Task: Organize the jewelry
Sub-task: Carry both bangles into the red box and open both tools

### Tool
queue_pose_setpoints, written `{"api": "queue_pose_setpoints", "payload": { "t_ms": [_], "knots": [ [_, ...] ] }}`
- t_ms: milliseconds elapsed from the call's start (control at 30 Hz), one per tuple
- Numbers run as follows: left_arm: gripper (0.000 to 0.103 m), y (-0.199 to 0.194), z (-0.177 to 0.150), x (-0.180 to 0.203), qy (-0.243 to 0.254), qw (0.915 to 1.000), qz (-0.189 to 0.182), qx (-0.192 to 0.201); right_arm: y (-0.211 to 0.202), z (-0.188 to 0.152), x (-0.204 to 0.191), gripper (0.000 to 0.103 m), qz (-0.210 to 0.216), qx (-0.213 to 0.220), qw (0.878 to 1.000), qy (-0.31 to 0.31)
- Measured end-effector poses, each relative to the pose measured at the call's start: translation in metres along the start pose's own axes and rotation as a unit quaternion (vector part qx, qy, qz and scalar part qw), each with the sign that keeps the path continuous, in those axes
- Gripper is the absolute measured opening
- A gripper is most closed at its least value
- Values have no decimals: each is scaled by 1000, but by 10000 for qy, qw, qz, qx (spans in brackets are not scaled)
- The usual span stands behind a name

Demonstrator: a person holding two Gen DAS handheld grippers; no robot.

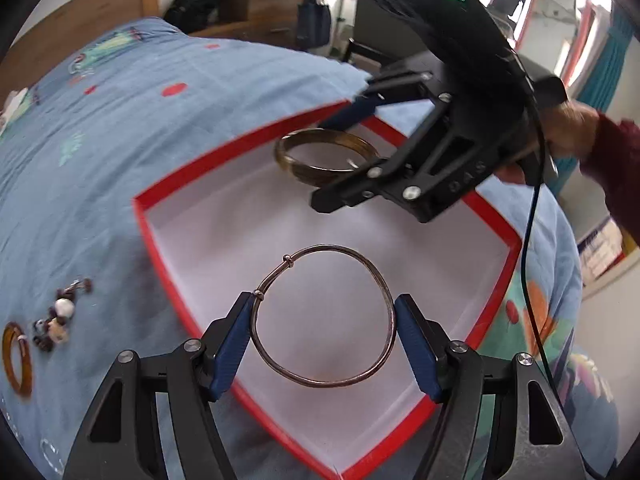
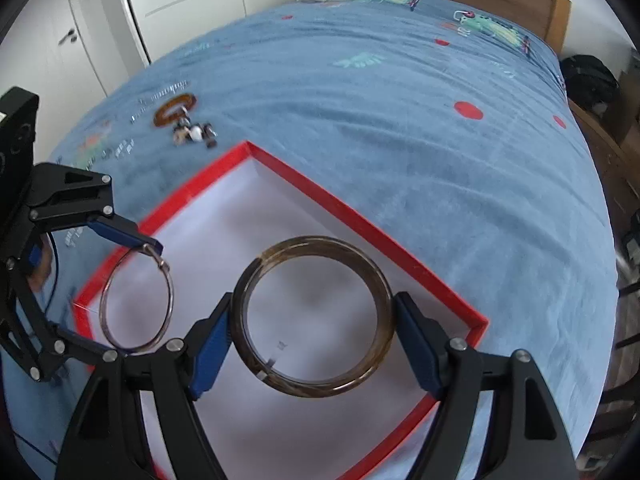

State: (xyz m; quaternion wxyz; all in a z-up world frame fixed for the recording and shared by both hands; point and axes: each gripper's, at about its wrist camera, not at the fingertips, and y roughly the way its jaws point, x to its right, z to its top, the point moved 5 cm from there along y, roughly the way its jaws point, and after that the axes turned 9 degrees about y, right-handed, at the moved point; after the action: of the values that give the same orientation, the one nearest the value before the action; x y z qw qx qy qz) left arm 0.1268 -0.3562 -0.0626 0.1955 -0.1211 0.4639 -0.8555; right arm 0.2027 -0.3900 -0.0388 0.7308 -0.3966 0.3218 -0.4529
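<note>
Jewelry hangs over a red-rimmed, white-lined box (image 1: 168, 236) on a bed's blue printed cover (image 2: 400, 140): the left gripper (image 1: 324, 320) clamps a thin wire bangle (image 1: 324, 316), the right gripper (image 2: 312, 320) a thick brown bangle (image 2: 312, 316). An amber ring (image 2: 174, 110) and beads (image 2: 194, 132) lie beside the box.

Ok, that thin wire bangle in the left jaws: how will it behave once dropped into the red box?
The wire bangle looks thin, so probably light and a little springy. It is gripped only across its rim, so it may slip. The box floor looks smooth, so it could slide or roll.
</note>
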Motion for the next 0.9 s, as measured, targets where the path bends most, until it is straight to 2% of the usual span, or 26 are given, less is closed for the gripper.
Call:
{"api": "queue_pose_setpoints", "payload": {
  "t_ms": [167, 333, 900],
  "knots": [
    [69, 15, -2, 7, 244, 9996, 1, -111, 20, -6, 0, 76, -235, -296, 9984, -425],
    [69, 27, -9, 17, 590, 9978, 175, -230, 25, -11, 0, 76, -244, -261, 9979, -533],
    [70, 11, -10, 19, 572, 9983, 109, -91, 23, -9, -4, 78, -366, -325, 9971, -575]
  ]
}}
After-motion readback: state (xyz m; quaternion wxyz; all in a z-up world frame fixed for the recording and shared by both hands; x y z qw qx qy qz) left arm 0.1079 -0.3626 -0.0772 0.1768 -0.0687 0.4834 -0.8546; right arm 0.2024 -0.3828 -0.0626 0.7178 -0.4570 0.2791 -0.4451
